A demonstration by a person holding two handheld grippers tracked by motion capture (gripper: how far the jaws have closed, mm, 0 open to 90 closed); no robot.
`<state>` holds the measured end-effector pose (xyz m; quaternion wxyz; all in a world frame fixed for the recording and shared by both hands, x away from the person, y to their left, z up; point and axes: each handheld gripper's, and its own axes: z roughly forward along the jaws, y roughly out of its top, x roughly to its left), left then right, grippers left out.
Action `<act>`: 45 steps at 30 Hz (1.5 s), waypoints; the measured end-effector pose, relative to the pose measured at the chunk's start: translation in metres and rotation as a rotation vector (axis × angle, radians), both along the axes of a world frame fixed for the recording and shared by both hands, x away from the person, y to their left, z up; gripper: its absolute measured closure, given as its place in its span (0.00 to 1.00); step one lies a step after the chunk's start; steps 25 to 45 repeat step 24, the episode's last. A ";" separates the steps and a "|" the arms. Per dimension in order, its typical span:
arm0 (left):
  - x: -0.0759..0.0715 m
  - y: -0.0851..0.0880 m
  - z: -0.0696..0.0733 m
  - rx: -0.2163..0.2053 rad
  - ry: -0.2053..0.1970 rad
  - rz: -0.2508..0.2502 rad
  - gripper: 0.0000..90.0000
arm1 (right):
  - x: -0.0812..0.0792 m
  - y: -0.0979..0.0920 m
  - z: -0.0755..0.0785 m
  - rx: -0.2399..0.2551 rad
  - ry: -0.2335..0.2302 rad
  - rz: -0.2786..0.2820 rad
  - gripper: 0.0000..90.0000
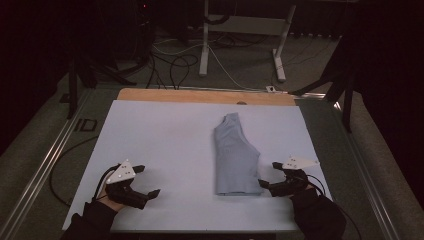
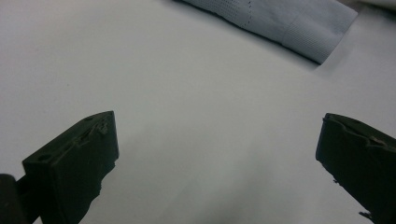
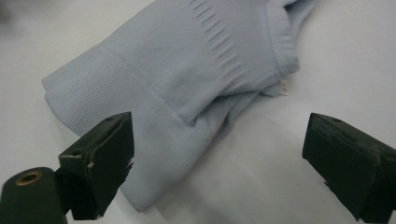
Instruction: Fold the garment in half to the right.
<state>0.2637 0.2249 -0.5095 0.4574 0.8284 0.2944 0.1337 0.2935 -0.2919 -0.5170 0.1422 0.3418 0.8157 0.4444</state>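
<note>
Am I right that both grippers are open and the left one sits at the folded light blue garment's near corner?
Not quite: it is the right gripper that sits at the folded light blue garment's near corner, as the high view shows. The left gripper rests apart from it on the white sheet. Both grippers are indeed open.

Folded light-blue garment cut off by left gripper view's top edge.

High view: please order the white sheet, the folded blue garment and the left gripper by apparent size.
1. white sheet, the largest
2. folded blue garment
3. left gripper, the smallest; it is nearer the camera, so its true size is even smaller.
</note>
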 end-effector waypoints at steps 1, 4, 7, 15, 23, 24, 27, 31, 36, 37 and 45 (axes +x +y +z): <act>0.000 0.000 0.000 0.002 -0.001 0.000 0.00 | -0.001 -0.001 -0.002 -0.004 0.002 -0.014 0.10; 0.001 0.000 -0.001 -0.004 0.004 0.006 0.00 | -0.005 -0.003 -0.007 -0.019 -0.010 -0.052 0.10; 0.001 0.000 -0.001 0.006 0.001 0.005 0.00 | -0.008 -0.005 -0.010 -0.024 -0.008 -0.062 0.10; 0.001 0.000 -0.001 0.005 -0.003 0.008 0.00 | -0.004 -0.006 -0.013 -0.007 -0.040 -0.086 0.10; 0.002 0.001 -0.002 0.007 -0.003 0.012 0.00 | -0.003 -0.005 -0.013 -0.024 -0.039 -0.081 0.10; 0.002 0.001 -0.002 0.006 -0.003 0.014 0.00 | -0.003 -0.005 -0.014 -0.024 -0.037 -0.080 0.10; 0.002 0.001 -0.002 0.006 -0.003 0.014 0.00 | -0.003 -0.005 -0.014 -0.024 -0.037 -0.080 0.10; 0.002 0.001 -0.002 0.006 -0.003 0.014 0.00 | -0.003 -0.005 -0.014 -0.024 -0.037 -0.080 0.10; 0.002 0.001 -0.002 0.006 -0.003 0.014 0.00 | -0.003 -0.005 -0.014 -0.024 -0.037 -0.080 0.10; 0.002 0.001 -0.002 0.006 -0.003 0.014 0.00 | -0.003 -0.005 -0.014 -0.024 -0.037 -0.080 0.10; 0.002 0.001 -0.002 0.006 -0.003 0.014 0.00 | -0.003 -0.005 -0.014 -0.024 -0.037 -0.080 0.10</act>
